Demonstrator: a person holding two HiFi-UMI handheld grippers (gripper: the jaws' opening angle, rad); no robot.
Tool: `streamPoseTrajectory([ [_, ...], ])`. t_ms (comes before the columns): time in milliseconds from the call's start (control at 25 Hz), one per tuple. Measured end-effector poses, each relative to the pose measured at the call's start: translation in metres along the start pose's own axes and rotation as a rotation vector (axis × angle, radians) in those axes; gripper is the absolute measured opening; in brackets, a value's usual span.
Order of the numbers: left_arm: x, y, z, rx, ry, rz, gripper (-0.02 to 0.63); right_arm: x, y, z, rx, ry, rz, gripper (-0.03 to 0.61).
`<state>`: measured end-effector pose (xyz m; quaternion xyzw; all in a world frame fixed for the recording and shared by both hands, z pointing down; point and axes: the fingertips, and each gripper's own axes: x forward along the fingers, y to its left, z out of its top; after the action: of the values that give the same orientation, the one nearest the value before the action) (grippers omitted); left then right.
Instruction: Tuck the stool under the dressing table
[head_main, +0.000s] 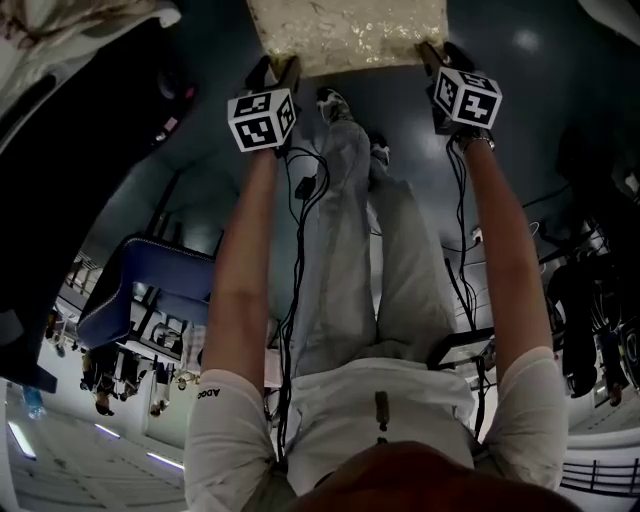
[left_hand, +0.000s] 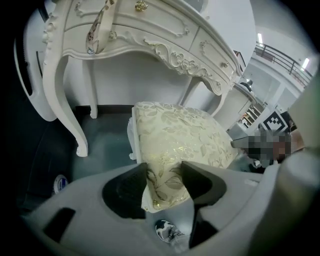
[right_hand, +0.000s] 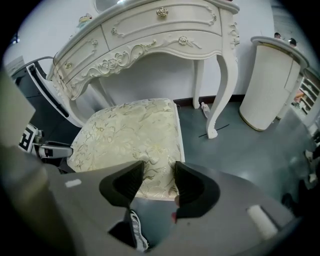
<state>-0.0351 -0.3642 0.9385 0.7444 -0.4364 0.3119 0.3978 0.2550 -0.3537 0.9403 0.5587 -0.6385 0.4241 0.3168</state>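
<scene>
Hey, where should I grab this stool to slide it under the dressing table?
Grip the stool by its cushion's near corners, from your side; its far edge faces the dressing table's opening. The left gripper and right gripper clamp there.

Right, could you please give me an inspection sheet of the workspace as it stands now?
Surface: dark, glossy floor.
Job's things: stool with a cream floral seat, standing in front of the knee gap of the white dressing table; most of the seat is not yet under it.
Clutter: small white object on the floor by a table leg.
Grippers: left claw and right claw each clamped on a near corner of the seat.
Cables: black cables hang from both grippers along the person's arms.
Surroundings: white curved cabinet beside the table.
</scene>
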Motion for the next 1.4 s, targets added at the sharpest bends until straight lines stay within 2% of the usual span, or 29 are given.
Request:
streamPoseTrajectory([
  [360, 0.018, 0.009, 0.04, -0.005, -0.061, -0.014, 0.23, 0.023, -0.004, 0.046, -0.023, -0.004, 0.033, 0.209],
  [600, 0.037, 0.013, 0.065, -0.016, -0.056, -0.011, 0.232, 0.041, -0.013, 0.076, -0.035, -0.02, 0.031, 0.209],
  [760, 0.045, 0.025, 0.09, -0.016, -0.095, 0.019, 0.23, 0.053, -0.009, 0.1, -0.045, -0.004, 0.069, 0.209],
  [1000, 0.062, 0.032, 0.127, -0.04, -0.119, 0.032, 0.232, 0.071, -0.015, 0.146, -0.057, -0.07, 0.049, 0.207],
  [1240, 0.078, 0.047, 0.16, -0.038, -0.15, 0.059, 0.231, 0.093, -0.013, 0.182, -0.065, -0.075, 0.077, 0.207],
  [1400, 0.089, 0.057, 0.183, -0.035, -0.188, 0.074, 0.23, 0.106, -0.013, 0.202, -0.059, -0.118, 0.092, 0.207],
])
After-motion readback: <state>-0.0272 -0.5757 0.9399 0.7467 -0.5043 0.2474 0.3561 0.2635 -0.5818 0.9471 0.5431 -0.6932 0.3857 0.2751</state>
